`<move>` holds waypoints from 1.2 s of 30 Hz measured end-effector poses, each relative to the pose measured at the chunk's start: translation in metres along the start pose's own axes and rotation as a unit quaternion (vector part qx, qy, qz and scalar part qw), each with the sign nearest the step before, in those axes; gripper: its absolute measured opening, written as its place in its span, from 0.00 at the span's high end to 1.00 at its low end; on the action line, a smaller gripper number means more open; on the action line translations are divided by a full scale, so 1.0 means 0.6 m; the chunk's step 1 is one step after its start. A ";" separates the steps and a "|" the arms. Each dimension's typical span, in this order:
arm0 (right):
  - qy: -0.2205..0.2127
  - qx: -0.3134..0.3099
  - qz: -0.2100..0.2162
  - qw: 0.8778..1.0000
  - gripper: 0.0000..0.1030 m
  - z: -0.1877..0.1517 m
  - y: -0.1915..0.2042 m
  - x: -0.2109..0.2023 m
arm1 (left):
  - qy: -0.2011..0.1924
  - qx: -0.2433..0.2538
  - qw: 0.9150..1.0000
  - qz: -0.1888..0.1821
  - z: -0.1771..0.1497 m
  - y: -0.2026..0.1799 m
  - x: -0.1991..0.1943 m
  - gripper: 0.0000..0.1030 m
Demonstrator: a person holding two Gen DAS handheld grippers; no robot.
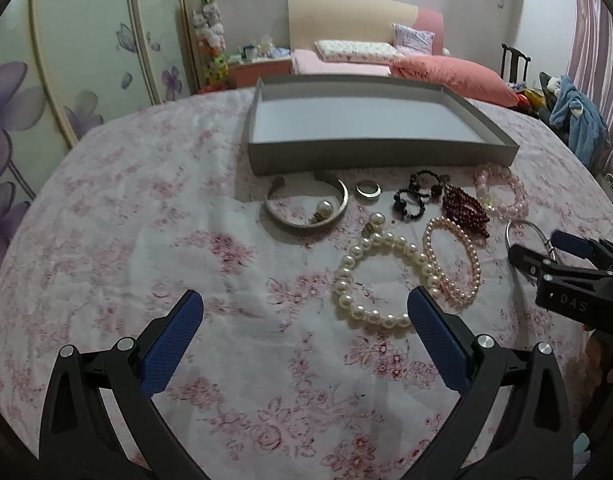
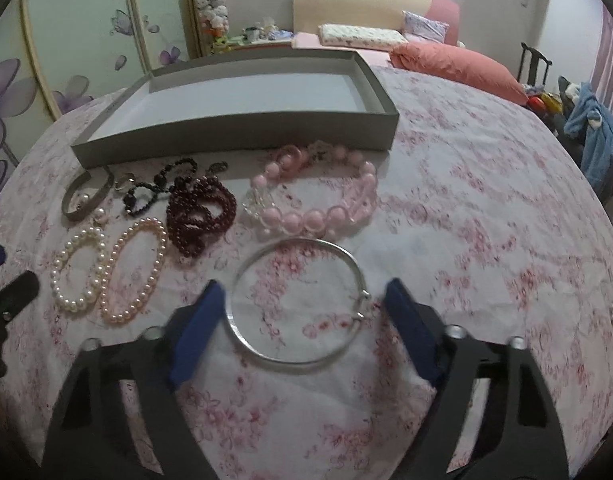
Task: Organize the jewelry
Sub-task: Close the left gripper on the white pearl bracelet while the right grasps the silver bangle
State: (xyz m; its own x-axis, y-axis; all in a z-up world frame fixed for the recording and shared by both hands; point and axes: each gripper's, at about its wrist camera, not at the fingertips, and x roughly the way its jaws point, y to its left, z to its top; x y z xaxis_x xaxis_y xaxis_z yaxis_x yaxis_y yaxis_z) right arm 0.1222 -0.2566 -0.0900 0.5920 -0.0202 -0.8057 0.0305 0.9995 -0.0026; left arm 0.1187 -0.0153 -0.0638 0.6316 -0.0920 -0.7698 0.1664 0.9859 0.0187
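Jewelry lies on the floral cloth (image 1: 126, 220) before the grey tray (image 1: 370, 156): from nine o'clock, a silver cuff (image 1: 306, 222), white pearl bracelet (image 1: 370, 280), thin silver bangle (image 2: 298, 300) at three. The left gripper (image 1: 306, 312) gapes wide, holding nothing. The right gripper (image 2: 302, 308) spreads wide around the bangle, gripping nothing.

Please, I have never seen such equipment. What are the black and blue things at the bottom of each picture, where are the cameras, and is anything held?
They are two hand-held grippers, each with a camera looking along its fingers. One picture is from the left gripper, one from the right gripper. Both are open and hold nothing. On the flowered tablecloth lie bracelets and an empty grey tray. The right gripper's fingers stand on either side of a thin silver bangle; a white pearl bracelet lies near the left.
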 end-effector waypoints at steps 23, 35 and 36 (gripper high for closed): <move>-0.001 -0.002 0.003 1.000 0.31 0.004 -0.005 -0.004 | 0.031 0.003 0.999 -0.014 0.013 -0.008 0.038 0.88; -0.014 0.017 0.009 1.000 0.31 -0.001 -0.021 -0.021 | -0.002 -0.026 0.999 -0.020 0.018 0.018 0.006 0.90; -0.017 0.017 0.011 1.000 0.31 0.000 -0.020 -0.024 | -0.007 -0.029 0.999 -0.021 0.020 0.020 0.002 0.90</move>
State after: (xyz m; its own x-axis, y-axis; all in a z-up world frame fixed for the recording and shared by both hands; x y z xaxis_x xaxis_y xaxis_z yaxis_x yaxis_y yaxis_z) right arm 0.1132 -0.2685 -0.0784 0.6194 -0.0005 -0.7850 0.0441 0.9984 0.0342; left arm 0.1303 -0.0050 -0.0568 0.6351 -0.1359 -0.7604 0.1503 0.9873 -0.0508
